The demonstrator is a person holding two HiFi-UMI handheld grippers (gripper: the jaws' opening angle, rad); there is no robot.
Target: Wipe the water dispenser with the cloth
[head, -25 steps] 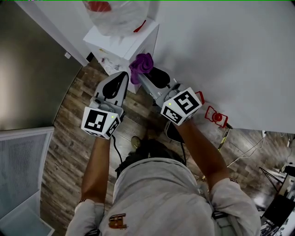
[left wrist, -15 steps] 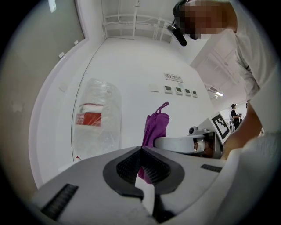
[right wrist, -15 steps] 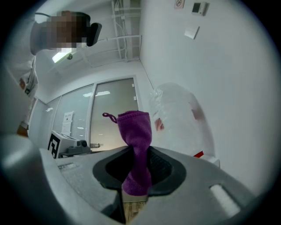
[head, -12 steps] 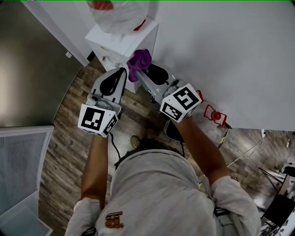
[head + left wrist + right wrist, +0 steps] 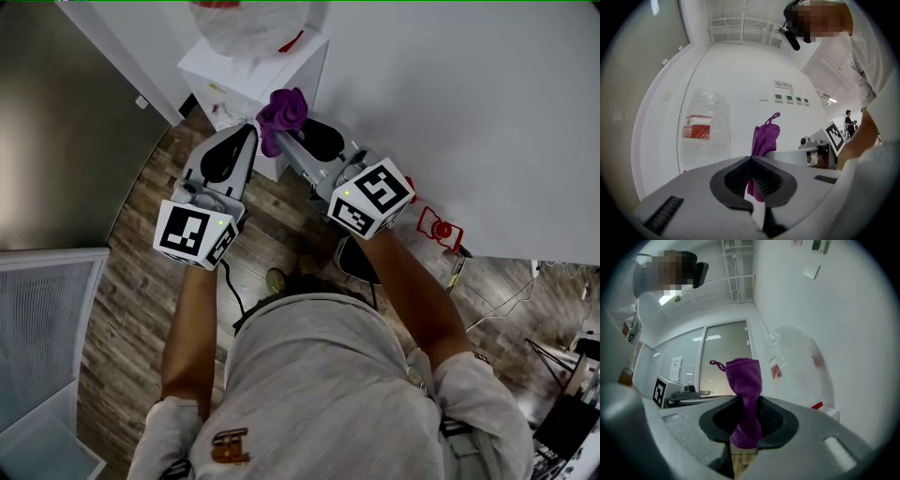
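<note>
Here: wood-plank floor point(image 5: 141, 244), white wall point(image 5: 450, 103), white water dispenser point(image 5: 246, 73) against it; right gripper point(image 5: 279, 141) clamped on purple cloth point(image 5: 284, 111), left gripper point(image 5: 249, 132) closed, empty, alongside.

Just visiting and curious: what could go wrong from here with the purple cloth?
The right gripper pinches the cloth in a bunch, so it might slip out when rubbed on the water dispenser. The bottle sits on top; a hard push could jostle it. The shut left gripper is close and might collide.
</note>
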